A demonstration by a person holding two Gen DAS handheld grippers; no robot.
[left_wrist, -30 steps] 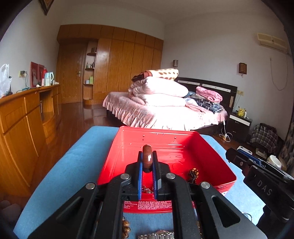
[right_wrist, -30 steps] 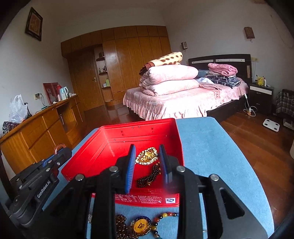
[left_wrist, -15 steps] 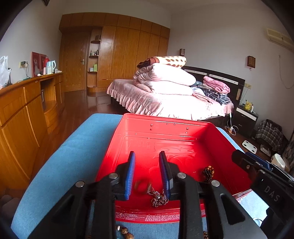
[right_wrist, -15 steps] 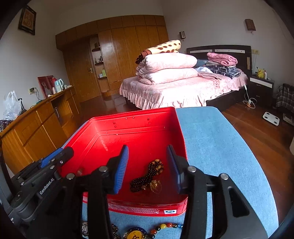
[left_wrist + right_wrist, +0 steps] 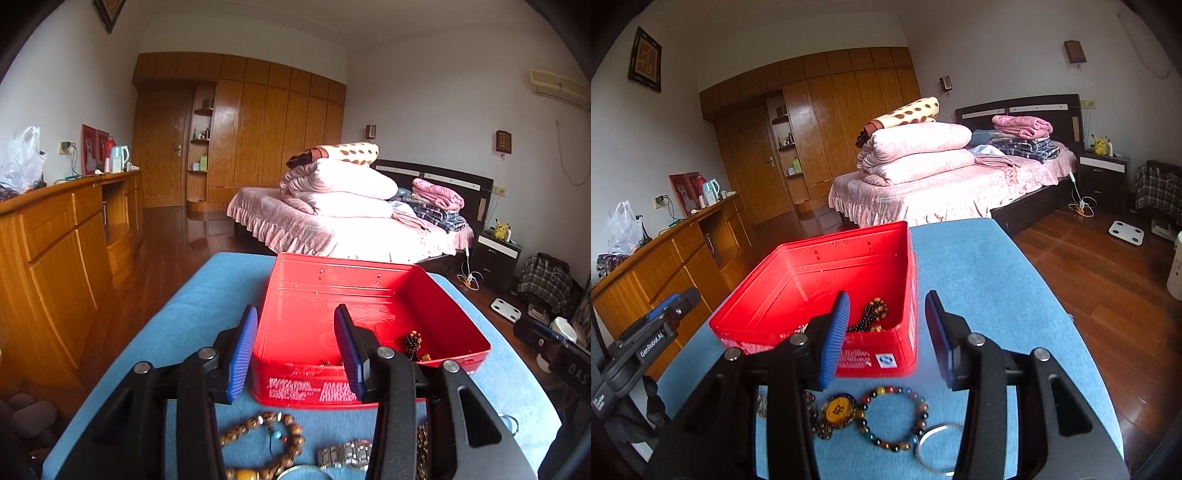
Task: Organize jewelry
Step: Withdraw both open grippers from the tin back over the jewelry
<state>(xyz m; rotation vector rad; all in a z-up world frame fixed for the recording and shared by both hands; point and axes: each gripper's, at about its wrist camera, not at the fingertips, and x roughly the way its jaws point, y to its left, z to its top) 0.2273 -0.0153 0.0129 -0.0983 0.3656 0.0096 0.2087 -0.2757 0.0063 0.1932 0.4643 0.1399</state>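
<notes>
- Left gripper (image 5: 295, 341): jaws spread wide with nothing between them, held above the near wall of the red tin box (image 5: 369, 291); its blue-padded fingers (image 5: 242, 350) straddle the box's near left corner.
- Right gripper (image 5: 886, 332): jaws likewise spread and empty, poised over the box's near right corner.
- Red tin box, lid off, resting on the blue cloth-covered table (image 5: 979, 273): a dark beaded bracelet (image 5: 873, 312) lies in its near right corner, with a small gold piece just beside it; further small items against the near wall are too hidden to identify.
- On the cloth, in front of the box:
  - a wooden-bead bracelet (image 5: 291, 439);
  - a metal watch band (image 5: 345, 458), just right of the wooden beads;
  - a multicoloured bead bracelet (image 5: 897, 417);
  - a yellow round pendant (image 5: 837, 410), touching the multicoloured beads;
  - a thin silver bangle (image 5: 936, 448), at the near right.
- Background: a bed (image 5: 945, 184) with folded quilts.
</notes>
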